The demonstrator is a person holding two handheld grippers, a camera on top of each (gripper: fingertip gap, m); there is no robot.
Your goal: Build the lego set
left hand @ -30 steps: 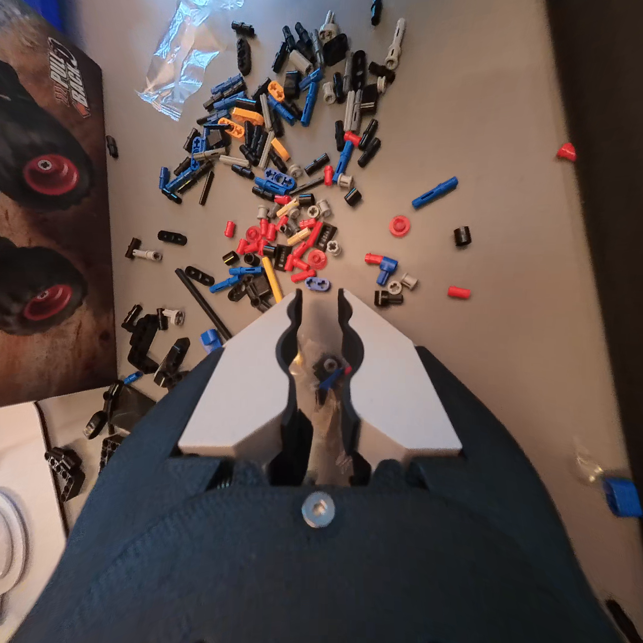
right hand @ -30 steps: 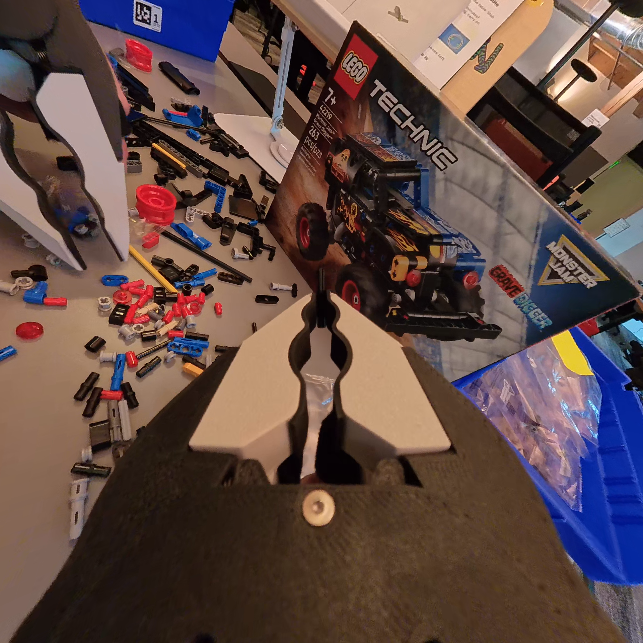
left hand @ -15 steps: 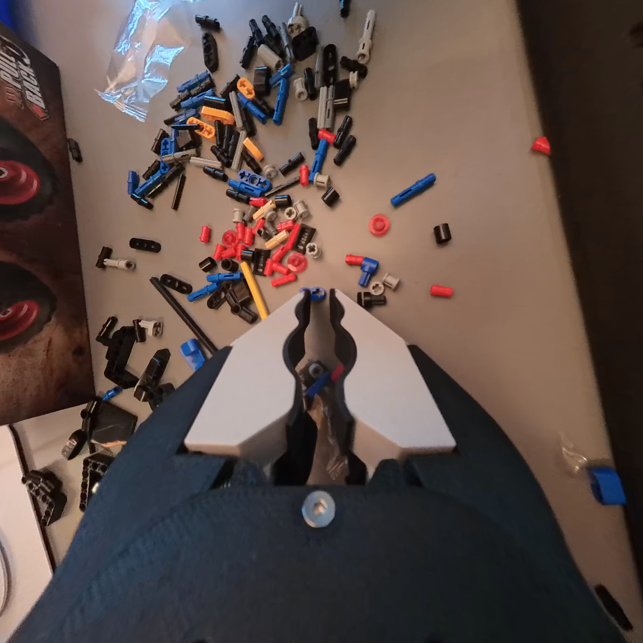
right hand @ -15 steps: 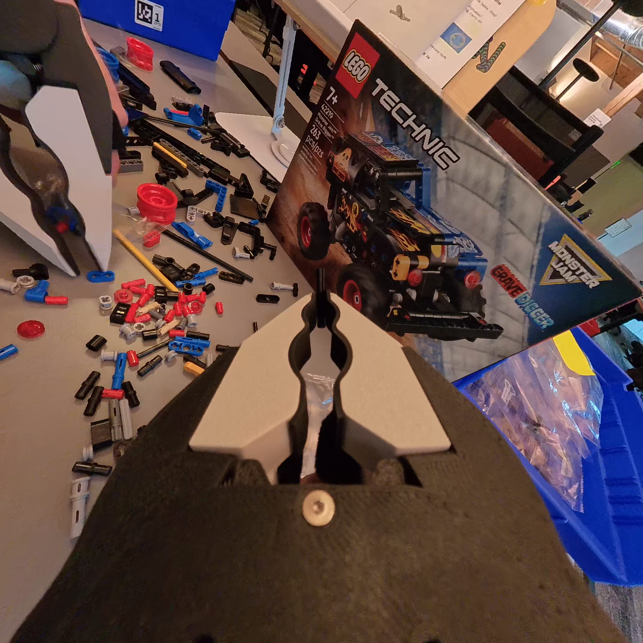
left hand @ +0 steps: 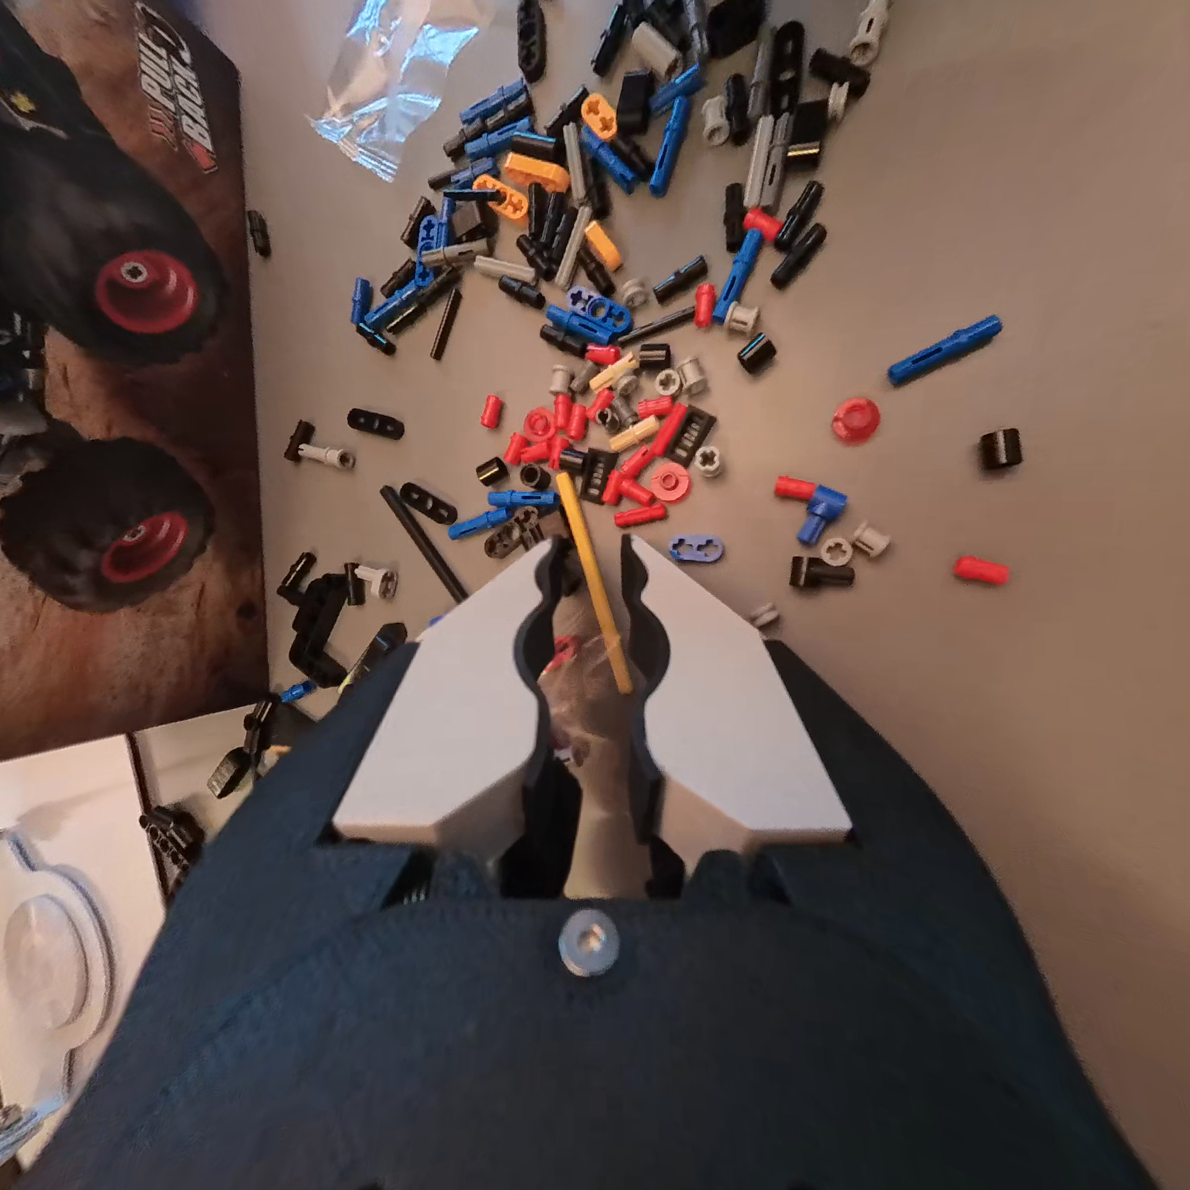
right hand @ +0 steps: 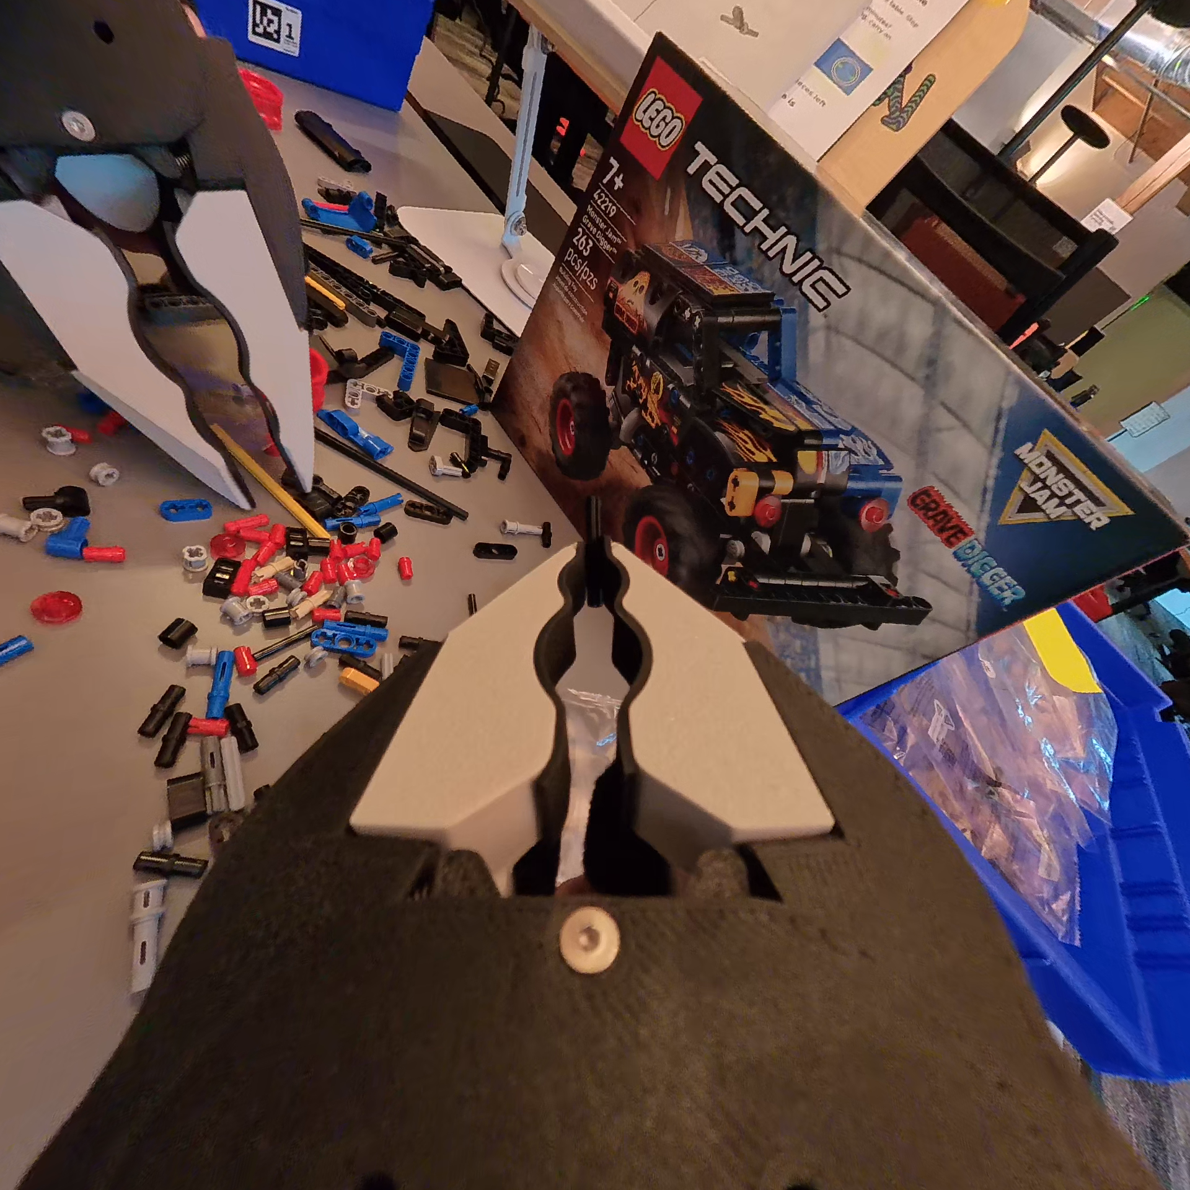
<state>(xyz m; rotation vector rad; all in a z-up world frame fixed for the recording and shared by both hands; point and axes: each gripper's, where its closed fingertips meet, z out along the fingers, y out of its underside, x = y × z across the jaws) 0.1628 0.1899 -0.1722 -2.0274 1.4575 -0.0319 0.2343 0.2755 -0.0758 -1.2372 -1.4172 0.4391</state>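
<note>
My left gripper (left hand: 591,546) is open and low over the grey table, its fingertips on either side of a long yellow axle (left hand: 589,579) at the near edge of a pile of loose small parts (left hand: 612,418). The right wrist view shows it (right hand: 273,492) tip-down astride the axle (right hand: 309,518). My right gripper (right hand: 592,554) is shut on a thin black pin (right hand: 592,515) that sticks out past its tips. It hangs above the table in front of the set's box (right hand: 773,354).
The box (left hand: 116,386) stands along the left. A clear plastic bag (left hand: 393,84) lies beyond the pile. A blue bin (right hand: 1095,869) with bagged parts is on the right. A white stand base (right hand: 489,257) and more black and blue beams lie behind the left gripper. The tips of one gripper are about 15 cm away from the tips of the other.
My left gripper has come down and shifted left, from over the small blue link to astride the yellow axle. Its jaws narrowed, then opened again. My right gripper has stayed still with the pin.
</note>
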